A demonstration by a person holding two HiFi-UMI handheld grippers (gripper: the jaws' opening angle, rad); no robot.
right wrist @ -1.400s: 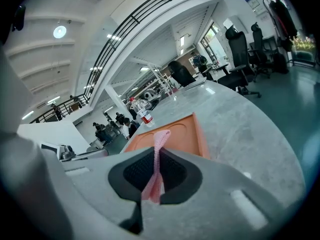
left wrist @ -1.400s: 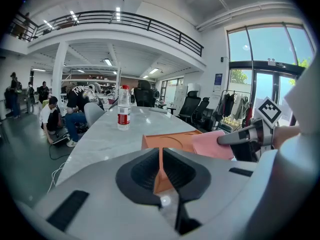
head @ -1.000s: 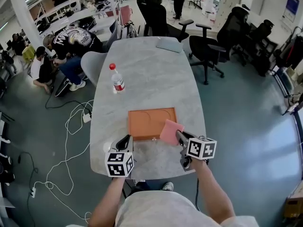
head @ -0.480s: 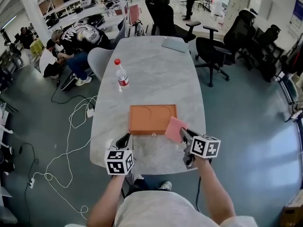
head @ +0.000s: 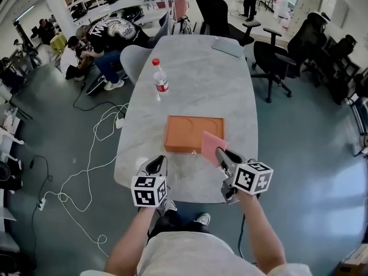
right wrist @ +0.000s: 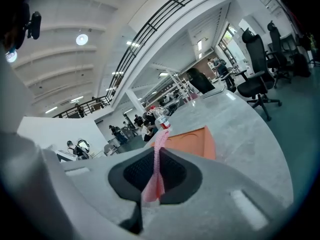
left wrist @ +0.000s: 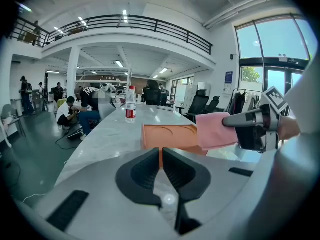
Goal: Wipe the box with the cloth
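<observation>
On the marbled tabletop [head: 201,79] lies the orange box [head: 193,133], with a bottle [head: 160,80] and office chairs [head: 276,53] beyond it. At the box's near right corner the right gripper [head: 221,154] pinches the pink cloth [head: 212,146]; the left gripper [head: 158,165], before the box, is clenched empty.

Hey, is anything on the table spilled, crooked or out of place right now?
Nothing stands out. The bottle stands upright with its cap on, the orange box lies flat on the table, and the pink cloth is gripped in the right claw.
</observation>
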